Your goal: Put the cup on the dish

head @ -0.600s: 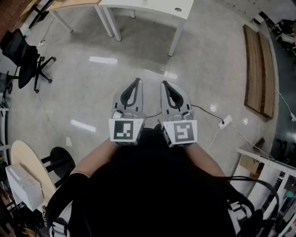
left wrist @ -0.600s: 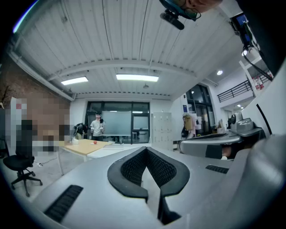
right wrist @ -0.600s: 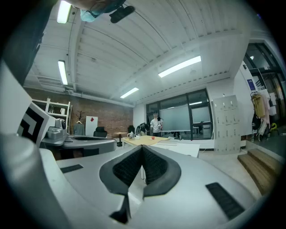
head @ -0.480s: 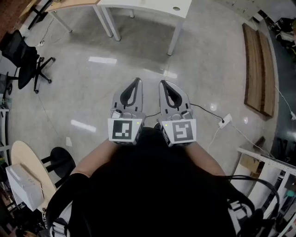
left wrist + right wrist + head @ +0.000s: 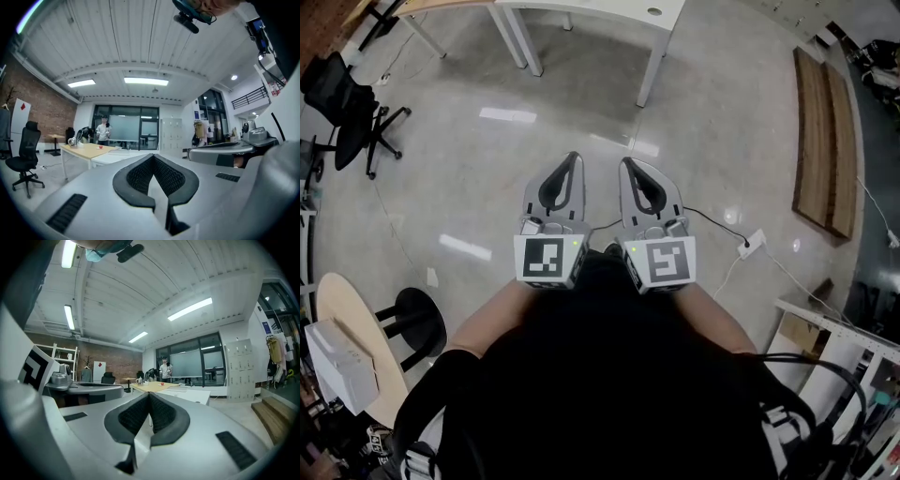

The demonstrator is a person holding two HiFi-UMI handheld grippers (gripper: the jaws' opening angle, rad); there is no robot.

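While left claw point(image 5: 573, 161) and right claw point(image 5: 627, 167) are both fully closed and empty, cup and dish aren't identifiable, maybe on far bench point(image 5: 86, 149). Expect light, rigid, slippery; pinch the wall at rim.

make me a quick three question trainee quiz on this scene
1. True or false: the left tool holds a cup.
2. Pick one: the jaws of the right tool are A) wide apart, B) together with nothing between them, C) closed on a dish.
3. Fill in: in the head view, the black office chair stands on the person's ____ side.

Key: 1 false; 2 B; 3 left.
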